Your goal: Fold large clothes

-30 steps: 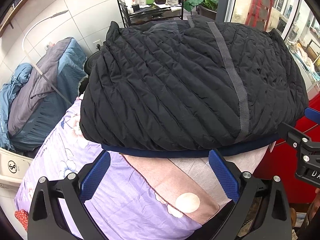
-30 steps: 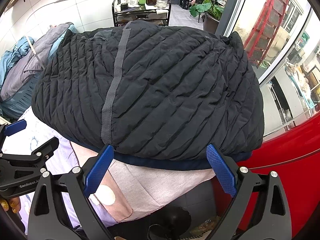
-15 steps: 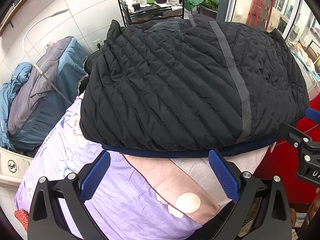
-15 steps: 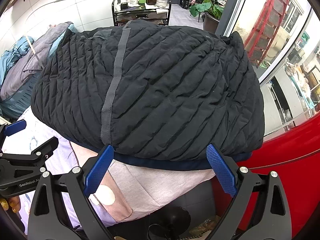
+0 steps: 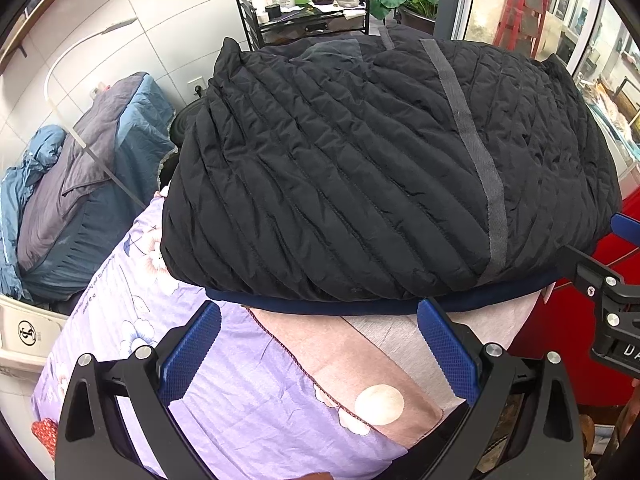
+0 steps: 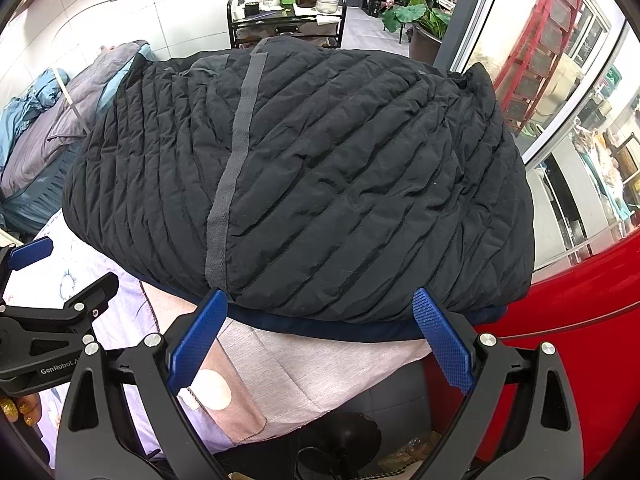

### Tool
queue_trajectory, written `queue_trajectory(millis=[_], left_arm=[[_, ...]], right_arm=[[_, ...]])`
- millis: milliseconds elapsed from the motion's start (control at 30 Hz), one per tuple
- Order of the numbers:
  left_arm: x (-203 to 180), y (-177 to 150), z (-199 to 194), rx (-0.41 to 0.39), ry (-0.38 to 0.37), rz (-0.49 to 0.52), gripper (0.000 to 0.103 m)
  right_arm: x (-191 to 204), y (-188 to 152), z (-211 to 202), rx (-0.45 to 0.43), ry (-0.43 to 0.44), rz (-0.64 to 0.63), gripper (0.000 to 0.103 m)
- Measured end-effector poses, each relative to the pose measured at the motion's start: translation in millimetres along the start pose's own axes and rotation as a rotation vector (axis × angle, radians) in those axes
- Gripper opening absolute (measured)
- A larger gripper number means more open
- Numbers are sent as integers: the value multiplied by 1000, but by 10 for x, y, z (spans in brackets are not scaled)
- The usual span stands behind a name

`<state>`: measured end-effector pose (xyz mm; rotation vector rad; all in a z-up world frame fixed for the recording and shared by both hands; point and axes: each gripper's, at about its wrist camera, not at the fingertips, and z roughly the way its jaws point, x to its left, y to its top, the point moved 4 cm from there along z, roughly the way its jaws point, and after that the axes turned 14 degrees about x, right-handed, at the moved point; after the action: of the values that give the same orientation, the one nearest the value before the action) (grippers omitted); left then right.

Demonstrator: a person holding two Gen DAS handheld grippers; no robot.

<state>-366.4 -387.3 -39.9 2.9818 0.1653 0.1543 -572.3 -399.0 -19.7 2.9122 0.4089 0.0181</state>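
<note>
The black quilted jacket (image 5: 380, 176) lay folded into a thick, puffy bundle across the middle of both views, resting on a table covered with a purple floral sheet (image 5: 132, 308) and a pink cloth (image 6: 316, 376). A grey tape stripe (image 6: 232, 168) ran down its top, and a navy lining edge (image 5: 360, 307) peeked out along the near hem. The left gripper (image 5: 318, 344) and the right gripper (image 6: 318, 336) both stood released, jaws spread wide and holding nothing, just short of that near hem. The jacket looked light, soft and springy, its shell probably slippery, so a shallow pinch might slide off. The best hold seemed to be the near hem, pinching all layers together.
</note>
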Motion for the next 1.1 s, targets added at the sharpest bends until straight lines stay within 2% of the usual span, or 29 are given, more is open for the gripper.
queue_trajectory(millis=[633, 900, 1100], left_arm=[[15, 0, -21, -8, 5, -10, 97], [-32, -20, -64, -37, -38, 16, 97], [-91, -35, -52, -21, -17, 31, 97]], right_arm=[[54, 45, 42, 3, 2, -9, 93], [58, 53, 65, 5, 2, -10, 93], [57, 67, 70, 4, 6, -12, 93]])
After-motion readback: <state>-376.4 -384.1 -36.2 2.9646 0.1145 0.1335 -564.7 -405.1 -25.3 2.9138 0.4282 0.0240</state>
